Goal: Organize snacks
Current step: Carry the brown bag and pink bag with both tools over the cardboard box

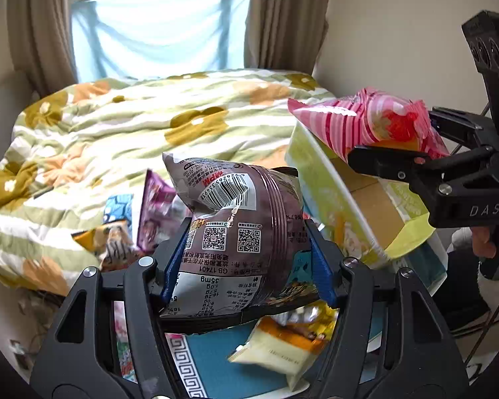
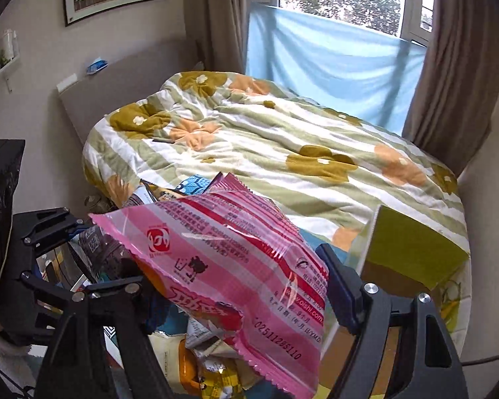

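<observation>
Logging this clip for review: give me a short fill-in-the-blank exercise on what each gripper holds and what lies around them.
The left gripper is shut on a ____ bag with a barcode.
The right gripper holds a ____ striped bag.
Behind the snacks lies a flowered ____ on the bed.
The open box stands beside the ____ gripper.

Missing words: brown; pink; quilt; right

Bed (image 2: 316,139): flowered quilt (image 1: 123,126), snack packets (image 1: 139,212), open box (image 1: 359,199).

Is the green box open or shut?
Open: the green box's flaps stand up, and its brown inside shows in both views.
</observation>
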The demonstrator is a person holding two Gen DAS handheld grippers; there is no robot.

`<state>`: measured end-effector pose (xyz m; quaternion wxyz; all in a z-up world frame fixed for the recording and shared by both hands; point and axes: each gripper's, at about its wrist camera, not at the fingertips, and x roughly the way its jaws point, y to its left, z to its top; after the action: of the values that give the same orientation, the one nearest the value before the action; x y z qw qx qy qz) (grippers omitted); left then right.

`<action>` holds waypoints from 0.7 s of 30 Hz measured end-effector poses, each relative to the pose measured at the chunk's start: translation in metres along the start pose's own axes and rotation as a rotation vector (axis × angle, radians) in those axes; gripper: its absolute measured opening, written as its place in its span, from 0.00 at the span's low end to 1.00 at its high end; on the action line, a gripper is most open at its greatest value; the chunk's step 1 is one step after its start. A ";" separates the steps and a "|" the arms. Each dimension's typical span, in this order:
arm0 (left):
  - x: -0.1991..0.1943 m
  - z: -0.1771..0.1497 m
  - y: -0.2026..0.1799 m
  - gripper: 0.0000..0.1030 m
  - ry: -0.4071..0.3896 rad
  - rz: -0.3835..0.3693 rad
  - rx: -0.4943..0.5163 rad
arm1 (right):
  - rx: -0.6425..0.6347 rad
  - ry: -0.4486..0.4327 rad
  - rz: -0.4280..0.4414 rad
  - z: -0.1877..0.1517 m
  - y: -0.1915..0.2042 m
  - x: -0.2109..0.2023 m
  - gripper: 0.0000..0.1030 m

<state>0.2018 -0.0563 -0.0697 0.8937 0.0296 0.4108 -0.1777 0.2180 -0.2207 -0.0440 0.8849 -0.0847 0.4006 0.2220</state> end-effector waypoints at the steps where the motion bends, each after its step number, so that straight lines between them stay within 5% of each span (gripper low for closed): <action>1: 0.003 0.009 -0.010 0.58 -0.004 -0.006 0.009 | 0.021 -0.009 -0.016 0.000 -0.011 -0.006 0.72; 9: 0.050 0.078 -0.104 0.58 -0.024 -0.021 0.012 | 0.139 -0.026 -0.081 -0.018 -0.113 -0.034 0.72; 21: 0.188 0.118 -0.197 0.58 0.128 -0.013 -0.077 | 0.114 0.018 -0.165 -0.055 -0.224 -0.017 0.72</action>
<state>0.3322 -0.3193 -0.1130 0.8650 0.0036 0.4737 -0.1653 0.2745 -0.4431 -0.0736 0.8999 -0.0689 0.4123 0.1244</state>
